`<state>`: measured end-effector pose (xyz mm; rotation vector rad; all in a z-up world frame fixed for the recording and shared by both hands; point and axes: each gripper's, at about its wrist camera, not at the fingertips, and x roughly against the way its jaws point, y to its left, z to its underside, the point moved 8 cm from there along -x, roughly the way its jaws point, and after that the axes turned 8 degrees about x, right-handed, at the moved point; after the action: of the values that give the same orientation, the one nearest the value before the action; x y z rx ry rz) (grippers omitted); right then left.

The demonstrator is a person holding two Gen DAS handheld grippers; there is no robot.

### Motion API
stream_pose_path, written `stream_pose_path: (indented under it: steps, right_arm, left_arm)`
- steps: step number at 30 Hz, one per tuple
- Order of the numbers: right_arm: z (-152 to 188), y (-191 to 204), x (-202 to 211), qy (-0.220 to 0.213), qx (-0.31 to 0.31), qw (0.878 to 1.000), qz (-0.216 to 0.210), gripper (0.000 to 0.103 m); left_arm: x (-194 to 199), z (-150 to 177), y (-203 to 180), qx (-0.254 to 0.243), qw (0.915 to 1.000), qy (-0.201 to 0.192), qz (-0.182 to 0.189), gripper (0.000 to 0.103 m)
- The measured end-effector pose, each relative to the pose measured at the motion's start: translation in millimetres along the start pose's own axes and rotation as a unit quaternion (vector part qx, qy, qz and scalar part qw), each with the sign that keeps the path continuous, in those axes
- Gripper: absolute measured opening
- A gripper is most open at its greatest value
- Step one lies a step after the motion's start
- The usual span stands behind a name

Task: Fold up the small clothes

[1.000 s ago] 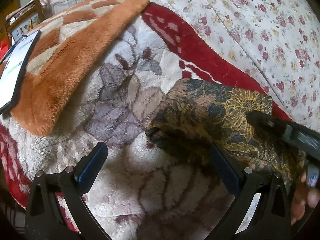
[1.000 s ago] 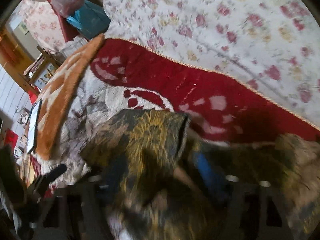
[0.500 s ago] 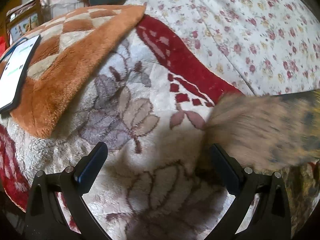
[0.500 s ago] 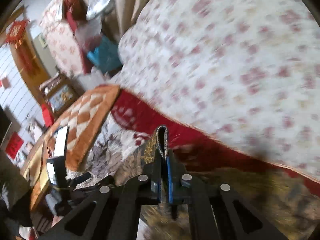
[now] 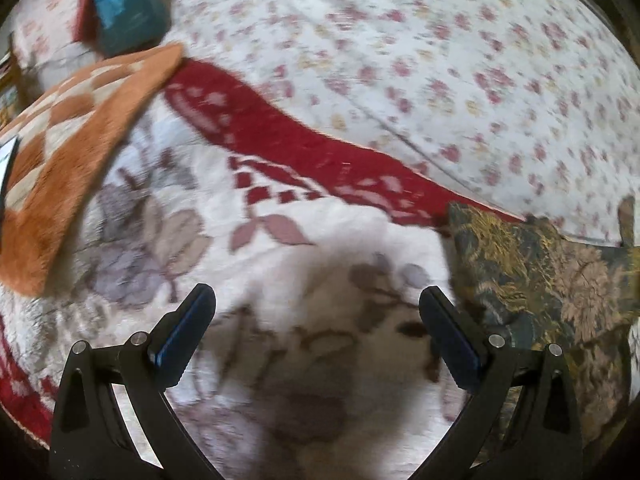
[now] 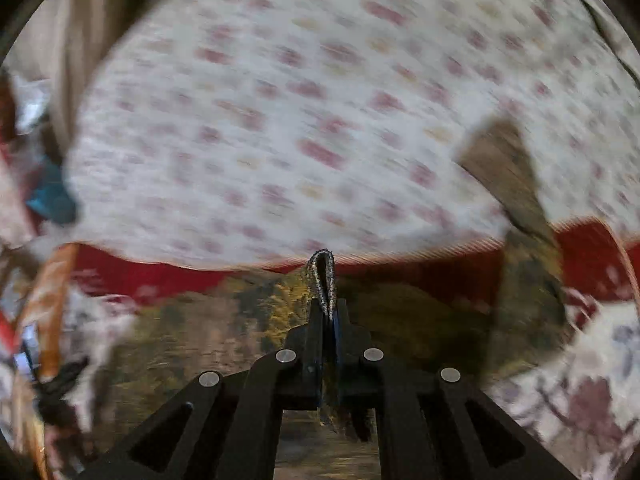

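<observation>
The right gripper (image 6: 327, 312) is clamped on a hem of the dark, gold-patterned small garment (image 5: 532, 280) (spread over the fleecy floral blanket (image 5: 320, 240)), probably to fold it; the left gripper (image 5: 316, 332) hovers, fingers apart.

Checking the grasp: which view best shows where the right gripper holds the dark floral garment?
Right wrist: the right gripper is shut on a fold of the dark floral garment. Left wrist shows only the garment's spread, no pinch.
</observation>
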<state>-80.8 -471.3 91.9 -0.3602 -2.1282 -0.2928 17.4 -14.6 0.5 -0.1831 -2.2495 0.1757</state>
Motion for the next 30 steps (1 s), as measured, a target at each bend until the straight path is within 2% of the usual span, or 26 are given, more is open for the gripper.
stream_pose_path:
  steps: [1, 2, 4, 5, 7, 9, 10, 12, 14, 17, 19, 21, 25, 28, 30]
  right_arm:
    - [4.3, -8.4, -13.7, 0.012, -0.003, 1.0, 0.017, 0.004]
    - [10.1, -12.7, -24.3, 0.022, -0.008, 1.0, 0.015, 0.004]
    - [21.7, -15.7, -49.3, 0.074, -0.023, 0.997, 0.004, 0.004]
    - [25.5, -14.5, -51.1, 0.083, -0.03, 0.996, -0.01, 0.005]
    - [23.4, -0.3, -37.3, 0.058, -0.032, 0.997, -0.046, 0.013]
    - [20.8, 10.6, -17.6, 0.033, -0.016, 0.998, -0.045, 0.053]
    - [21.0, 12.4, -7.2, 0.019, -0.011, 0.999, -0.041, 0.058]
    - [22.6, 16.2, 2.9, 0.003, -0.006, 0.999, -0.049, 0.059]
    - [36.2, 22.8, 1.4, 0.008, -0.002, 0.997, -0.071, 0.059]
    - [60.5, 23.8, -26.6, 0.045, 0.008, 0.997, -0.058, 0.055]
    - [77.3, 18.5, -54.5, 0.075, 0.002, 0.996, -0.044, 0.05]
    - [88.2, 11.2, -62.3, 0.082, -0.014, 0.995, -0.051, 0.049]
    - [87.1, 2.1, -35.2, 0.061, -0.032, 0.995, -0.069, 0.049]
    - [86.6, -24.5, -4.9, 0.034, -0.043, 0.997, -0.053, 0.05]
    - [84.6, -45.6, 8.3, 0.016, -0.056, 0.997, -0.04, 0.057]
  left_arm:
    - [0.2, 1.0, -4.9, -0.005, 0.9999, 0.002, 0.008, 0.102]
    - [0.3, 2.8, -10.3, -0.01, 0.9998, 0.006, 0.019, 0.102]
    - [-1.1, 7.2, -20.4, -0.019, 0.999, 0.016, 0.036, 0.102]
    - [-2.0, 9.9, -24.9, -0.025, 0.9986, 0.021, 0.041, 0.102]
    - [-3.5, 15.2, -32.8, -0.037, 0.9977, 0.028, 0.049, 0.102]
    - [-4.8, 19.5, -40.3, -0.042, 0.9967, 0.036, 0.06, 0.102]
    - [-5.8, 21.6, -44.7, -0.039, 0.9958, 0.044, 0.071, 0.102]
    - [-8.0, 24.2, -53.7, -0.028, 0.9939, 0.055, 0.091, 0.102]
    - [-11.2, 25.6, -62.7, -0.02, 0.9934, 0.058, 0.097, 0.102]
    - [-21.2, 28.3, -73.8, -0.034, 0.9948, 0.062, 0.073, 0.102]
    - [-30.9, 31.5, -75.7, -0.05, 0.9958, 0.066, 0.039, 0.102]
    - [-37.8, 37.7, -73.8, -0.065, 0.995, 0.075, 0.014, 0.102]
    - [-37.2, 41.6, -71.7, -0.06, 0.9948, 0.079, 0.02, 0.102]
    - [-30.7, 39.1, -73.1, -0.057, 0.9954, 0.071, 0.029, 0.102]
    - [-25.6, 37.4, -74.8, -0.054, 0.9956, 0.065, 0.039, 0.102]
